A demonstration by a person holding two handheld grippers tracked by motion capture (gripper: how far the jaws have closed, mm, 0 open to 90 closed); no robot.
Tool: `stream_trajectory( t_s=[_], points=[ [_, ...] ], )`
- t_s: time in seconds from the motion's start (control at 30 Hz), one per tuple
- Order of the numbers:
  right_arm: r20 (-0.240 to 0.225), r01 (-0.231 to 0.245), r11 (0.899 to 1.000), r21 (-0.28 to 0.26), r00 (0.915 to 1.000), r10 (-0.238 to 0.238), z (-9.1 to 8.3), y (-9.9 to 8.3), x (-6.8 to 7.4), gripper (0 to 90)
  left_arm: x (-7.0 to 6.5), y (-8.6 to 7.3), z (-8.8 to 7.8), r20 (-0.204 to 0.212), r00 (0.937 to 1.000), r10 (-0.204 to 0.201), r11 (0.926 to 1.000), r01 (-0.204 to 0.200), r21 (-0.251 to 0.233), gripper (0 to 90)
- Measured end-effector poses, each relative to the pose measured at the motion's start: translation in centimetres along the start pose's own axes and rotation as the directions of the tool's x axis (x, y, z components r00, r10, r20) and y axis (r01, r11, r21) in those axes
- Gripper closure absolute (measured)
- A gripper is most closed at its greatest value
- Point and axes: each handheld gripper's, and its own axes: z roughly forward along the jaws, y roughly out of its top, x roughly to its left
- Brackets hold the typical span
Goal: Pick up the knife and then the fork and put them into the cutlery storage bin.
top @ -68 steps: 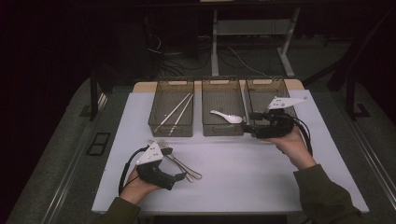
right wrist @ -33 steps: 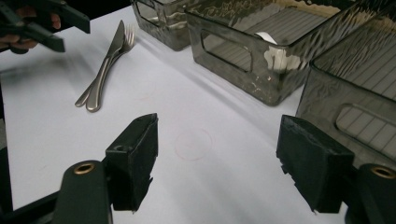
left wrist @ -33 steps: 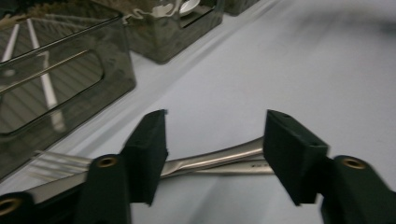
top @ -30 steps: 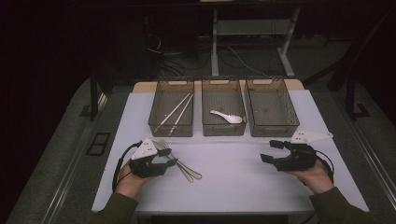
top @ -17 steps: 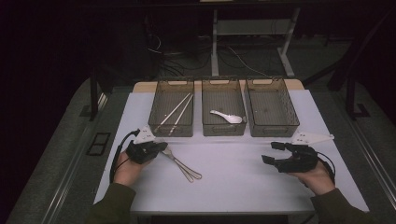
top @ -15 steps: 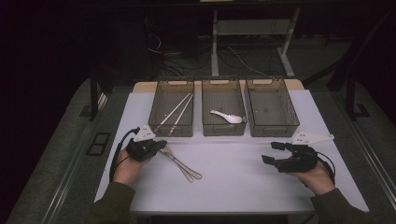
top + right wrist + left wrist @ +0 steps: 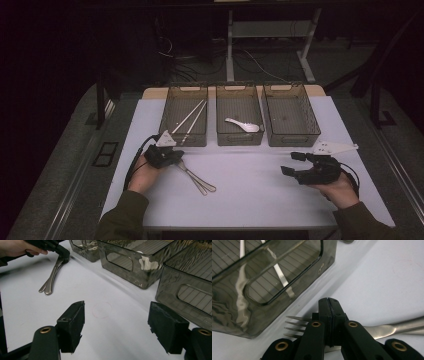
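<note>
The left hand-held gripper [image 7: 162,155] sits low on the white counter [image 7: 250,200], just in front of the left bin [image 7: 186,115]. Its two black jaws are pressed together, right over the neck of a fork [image 7: 294,326]. I cannot tell if they pinch the fork or just touch it from above. The fork's prongs poke out toward the left bin. Its shiny handle lies flat on the counter, and a second metal handle [image 7: 200,184] lies right beside it, pointing away from the bin toward the person.

Inside the left bin lie two long pale sticks [image 7: 189,117], side by side and slanted.

The middle bin [image 7: 239,114] stands just right of the left bin. A white spoon [image 7: 243,125] rests in it.

The right bin [image 7: 291,114] comes next in the row.

The right hand-held gripper [image 7: 295,165] is far from the left bin, in front of the right bin, near the counter's right side. Its jaws are spread wide apart with bare counter between them. A grey three-cornered plate [image 7: 332,147] sits on top of it, and a hand [image 7: 337,187] in a green sleeve [image 7: 360,222] holds it.
</note>
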Motion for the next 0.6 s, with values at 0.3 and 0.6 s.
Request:
stream_trajectory(
  t_s=[0.3,0.6],
  points=[
    [0.001,-0.001,1.0,0.001,1.0,0.001,-0.03,0.0,-0.02,29.4,-0.12,-0.16,0.05,0.023,0.9997,-0.003,0.9998,0.002,0.02,88.8],
    [0.006,-0.004,1.0,-0.002,1.0,0.004,-0.16,0.01,-0.07,29.5,-0.73,-0.5,-0.16,0.044,0.999,0.011,0.9987,-0.013,0.05,88.9]
  ],
)
